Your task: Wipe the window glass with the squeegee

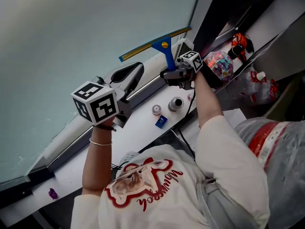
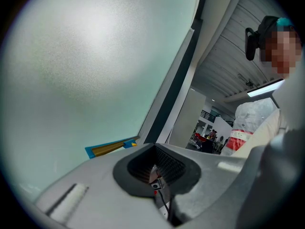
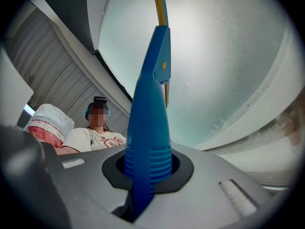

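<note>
The right gripper (image 1: 172,72) (image 3: 147,170) is clamped on the ribbed blue plastic handle of the squeegee (image 1: 164,46) (image 3: 147,128) (image 2: 112,147). Its yellow-and-blue blade lies slanted across the lower right part of the pale frosted window glass (image 1: 95,27) (image 2: 86,56) (image 3: 214,56), just above the frame. Whether the blade presses on the pane cannot be told.

The left gripper (image 1: 137,69) (image 2: 155,170) has its black padded jaws closed together with nothing between them. It is held near the glass, to the left of the squeegee and apart from it.

Below the glass runs a white window sill (image 1: 138,128). On it, beneath the right gripper, stand:
- a small silver-capped jar (image 1: 156,109);
- a round metal-topped container (image 1: 175,104), just beside the jar;
- a small blue box (image 1: 161,121), near both.

A small purple scrap (image 1: 52,193) lies at the far left end of the sill. To the right of the right gripper sit a multicoloured ball-shaped object (image 1: 218,65) and an orange-and-black tool (image 1: 239,42). Clear plastic bags (image 1: 259,85) are piled further right, and a large translucent bag with a red band (image 1: 271,142) fills the lower right.

A dark window post (image 1: 209,18) bounds the pane on the right. The gripper views show a grey ribbed ceiling (image 2: 224,66) overhead.
</note>
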Motion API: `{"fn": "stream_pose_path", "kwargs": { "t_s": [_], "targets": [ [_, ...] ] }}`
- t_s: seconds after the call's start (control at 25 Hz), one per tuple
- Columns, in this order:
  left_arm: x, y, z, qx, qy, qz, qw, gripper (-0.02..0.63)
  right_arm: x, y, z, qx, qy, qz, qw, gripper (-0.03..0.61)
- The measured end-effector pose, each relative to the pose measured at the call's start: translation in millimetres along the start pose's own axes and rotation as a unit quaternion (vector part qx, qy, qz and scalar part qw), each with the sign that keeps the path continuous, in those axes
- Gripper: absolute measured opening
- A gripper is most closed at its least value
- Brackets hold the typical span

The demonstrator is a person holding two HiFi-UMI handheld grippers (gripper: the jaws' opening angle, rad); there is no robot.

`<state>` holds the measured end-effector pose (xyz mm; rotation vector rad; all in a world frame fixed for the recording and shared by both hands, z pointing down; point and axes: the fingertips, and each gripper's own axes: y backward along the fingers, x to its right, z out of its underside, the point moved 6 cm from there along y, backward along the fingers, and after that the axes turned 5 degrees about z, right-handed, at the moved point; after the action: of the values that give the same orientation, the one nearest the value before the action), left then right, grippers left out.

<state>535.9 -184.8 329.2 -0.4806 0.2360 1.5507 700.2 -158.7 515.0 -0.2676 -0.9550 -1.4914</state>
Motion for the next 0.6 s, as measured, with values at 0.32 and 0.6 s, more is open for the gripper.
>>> {"fn": "stream_pose_path", "kwargs": {
  "t_s": [0.32, 0.6],
  "targets": [
    [-2, 0, 2, -0.004, 0.0, -0.004, 1.0, 0.0, 4, 7, 7, 0.002, -0.012, 0.015, 1.0, 0.055],
    [-2, 1, 3, -0.006, 0.001, -0.006, 1.0, 0.0, 8, 10, 14, 0.005, -0.022, 0.023, 0.999, 0.054]
  ]
}}
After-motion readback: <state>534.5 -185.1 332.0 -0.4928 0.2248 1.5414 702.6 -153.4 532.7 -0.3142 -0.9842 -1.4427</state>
